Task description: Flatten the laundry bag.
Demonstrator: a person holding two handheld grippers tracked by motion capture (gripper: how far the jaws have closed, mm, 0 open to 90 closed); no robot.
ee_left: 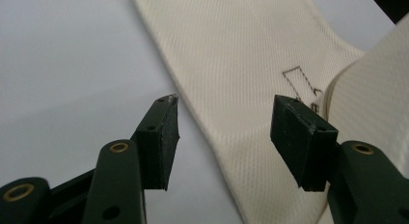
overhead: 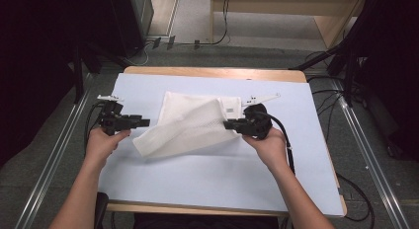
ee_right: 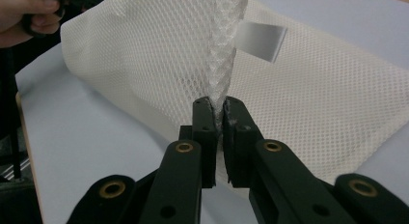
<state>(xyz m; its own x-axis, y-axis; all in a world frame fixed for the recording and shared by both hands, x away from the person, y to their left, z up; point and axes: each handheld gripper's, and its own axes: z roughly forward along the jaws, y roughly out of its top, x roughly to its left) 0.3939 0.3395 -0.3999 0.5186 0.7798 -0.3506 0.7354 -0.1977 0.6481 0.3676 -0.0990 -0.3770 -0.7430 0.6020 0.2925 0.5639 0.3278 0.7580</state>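
A white mesh cloth (overhead: 183,125) lies on the pale blue mat (overhead: 222,174), its right part lifted and folded over toward the left. My right gripper (overhead: 227,124) is shut on that lifted edge; in the right gripper view the jaws (ee_right: 218,119) pinch a bunched fold of the mesh (ee_right: 144,55), with a small white tag (ee_right: 260,40) hanging behind it. My left gripper (overhead: 146,122) hovers at the cloth's left edge with its jaws apart. In the left gripper view the open gripper (ee_left: 224,132) frames the cloth (ee_left: 241,50) below, and neither pad touches it.
The mat covers a wooden table (overhead: 212,71). Cables (overhead: 284,135) trail from the grippers off the right side. Metal floor rails (overhead: 54,160) run along both sides, and dark stands (overhead: 346,51) rise at the back right.
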